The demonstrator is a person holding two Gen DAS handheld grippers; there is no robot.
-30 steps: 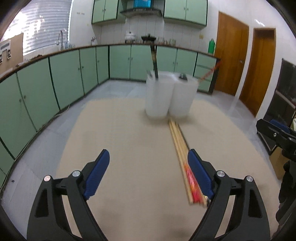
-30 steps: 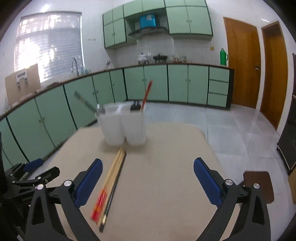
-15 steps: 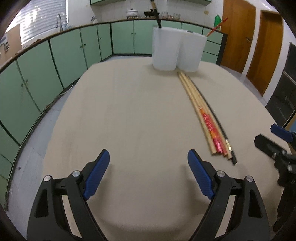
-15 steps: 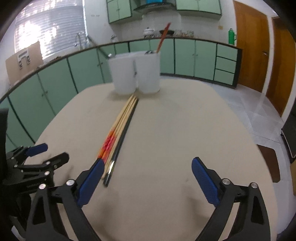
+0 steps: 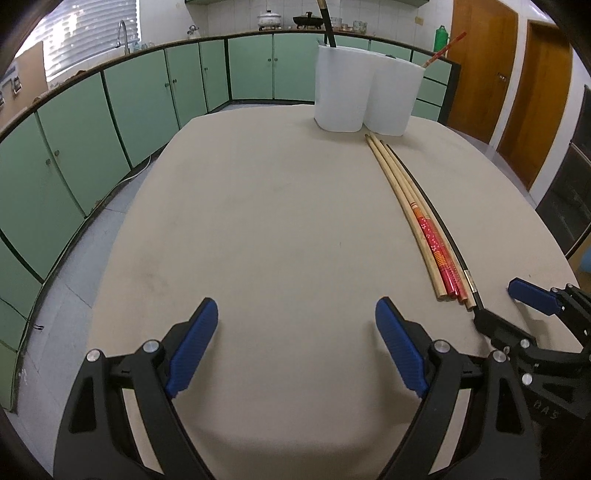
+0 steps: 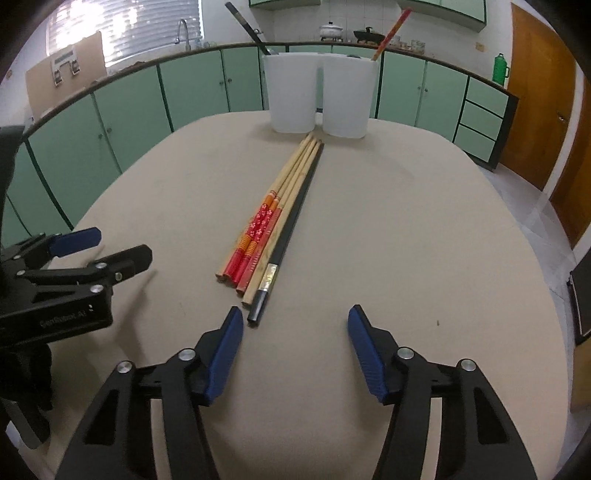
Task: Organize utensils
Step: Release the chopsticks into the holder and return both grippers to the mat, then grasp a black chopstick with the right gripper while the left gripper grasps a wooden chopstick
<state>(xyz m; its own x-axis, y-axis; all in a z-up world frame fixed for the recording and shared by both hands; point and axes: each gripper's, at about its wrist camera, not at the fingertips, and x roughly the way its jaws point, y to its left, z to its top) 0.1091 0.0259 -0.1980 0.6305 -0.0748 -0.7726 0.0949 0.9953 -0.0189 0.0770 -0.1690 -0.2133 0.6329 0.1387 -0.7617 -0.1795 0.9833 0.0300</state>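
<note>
A: What sits nearest in the right wrist view?

B: The right gripper, pointing down at the beige table. Its jaws have just been closing, yet they stand apart with only bare table between the blue pads. The left pad's tip is just beside the near end of the black chopstick, not touching it as far as I can tell.

A: And the left gripper?

B: The left gripper is spread wide over bare table, nothing between its pads. From the right wrist view it shows at the left edge, well to the left of the sticks.

A: Where do the utensils lie?

B: A bundle of chopsticks lies flat in the middle of the table, side by side and touching, running away from the right gripper toward the far edge. There are pale wooden ones, two with red and orange patterned handles, and the black one on the right side of the bundle, with a silver band near its near end. In the left wrist view the same bundle lies to the right of the left gripper, and the right gripper's black finger reaches in at its near end.

A: Beyond the sticks?

B: Two white cups stand upright, touching, at the far edge of the table, just past the far tips. The left cup holds a dark-handled utensil leaning left; the right cup holds a red chopstick leaning right.

A: Behind that?

B: Green cabinets curve round the room, with wooden doors on the right.
</note>
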